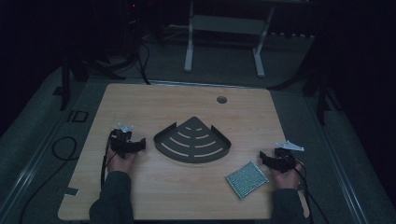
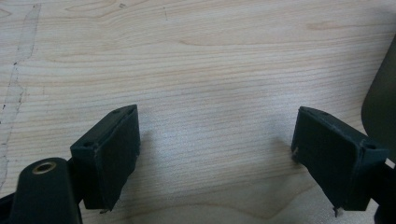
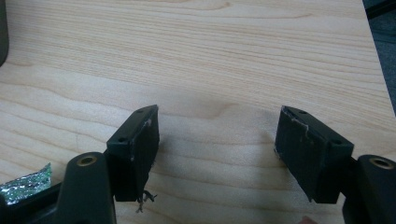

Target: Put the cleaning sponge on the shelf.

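Note:
A dark quarter-round corner shelf (image 1: pixel 192 140) with curved slots lies at the middle of the wooden table (image 1: pixel 154 100). A silvery square scouring pad (image 1: pixel 247 179) rests at the front right. My left gripper (image 1: pixel 133 142) sits on the table just left of the shelf, jaws open, nothing between them. In the left gripper view my left gripper (image 2: pixel 215 154) is over bare wood, with the shelf's edge (image 2: pixel 380 95) at the right. My right gripper (image 1: pixel 268 158) rests right of the pad, open and holding nothing. In the right gripper view my right gripper (image 3: pixel 217 149) has a corner of the pad (image 3: pixel 25 186) at its lower left.
A round cable hole (image 1: pixel 222 99) sits near the table's far edge. Cables (image 1: pixel 60 149) lie on the floor to the left. White table legs (image 1: pixel 189 42) stand beyond the table in a dim room.

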### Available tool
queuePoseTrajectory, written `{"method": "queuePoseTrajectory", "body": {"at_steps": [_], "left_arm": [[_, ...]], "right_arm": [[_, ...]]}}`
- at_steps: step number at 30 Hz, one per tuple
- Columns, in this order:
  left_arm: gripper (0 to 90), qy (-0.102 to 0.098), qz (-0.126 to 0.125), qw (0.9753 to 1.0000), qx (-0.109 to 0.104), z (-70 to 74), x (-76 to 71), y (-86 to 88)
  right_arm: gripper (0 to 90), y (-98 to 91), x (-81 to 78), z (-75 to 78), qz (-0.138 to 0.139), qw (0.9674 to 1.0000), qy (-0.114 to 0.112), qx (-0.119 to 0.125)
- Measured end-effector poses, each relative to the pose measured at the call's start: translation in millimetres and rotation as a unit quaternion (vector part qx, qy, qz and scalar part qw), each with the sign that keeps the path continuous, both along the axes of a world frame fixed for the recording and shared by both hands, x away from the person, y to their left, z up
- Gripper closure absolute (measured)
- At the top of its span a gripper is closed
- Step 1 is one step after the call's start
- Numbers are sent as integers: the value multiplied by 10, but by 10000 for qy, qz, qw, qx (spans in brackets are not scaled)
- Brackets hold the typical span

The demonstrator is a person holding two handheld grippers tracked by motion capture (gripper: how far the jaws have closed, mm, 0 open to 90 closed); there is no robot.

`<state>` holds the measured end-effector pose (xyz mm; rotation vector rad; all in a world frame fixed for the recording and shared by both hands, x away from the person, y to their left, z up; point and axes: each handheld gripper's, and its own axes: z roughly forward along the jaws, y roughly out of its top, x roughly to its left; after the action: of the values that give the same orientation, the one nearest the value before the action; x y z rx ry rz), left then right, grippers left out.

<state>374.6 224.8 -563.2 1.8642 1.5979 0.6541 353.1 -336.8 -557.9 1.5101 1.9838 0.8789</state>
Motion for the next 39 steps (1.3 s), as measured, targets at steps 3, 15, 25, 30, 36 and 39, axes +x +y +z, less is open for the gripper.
{"method": "queuePoseTrajectory", "body": {"at_steps": [3, 15, 25, 30, 36, 39], "left_arm": [[156, 6, 16, 10000, 8, 1, 2, -4], [155, 8, 31, 10000, 8, 1, 6, -7], [155, 6, 31, 10000, 6, 1, 5, -7], [156, 5, 31, 10000, 7, 1, 5, -7], [156, 5, 32, 10000, 6, 1, 5, -7], [156, 5, 32, 10000, 6, 1, 5, -7]], "right_arm": [[303, -1, -1, 0, -3, 10000, 1, 5], [475, 43, -194, 247, -26, 9997, -144, -177], [729, -25, -577, 438, 329, 9994, -129, 42], [886, 36, -745, 459, 614, 9981, -61, -36], [897, 142, -940, 435, 839, 9964, 35, -126], [897, 198, -1043, 401, 956, 9952, 130, -181]]}}
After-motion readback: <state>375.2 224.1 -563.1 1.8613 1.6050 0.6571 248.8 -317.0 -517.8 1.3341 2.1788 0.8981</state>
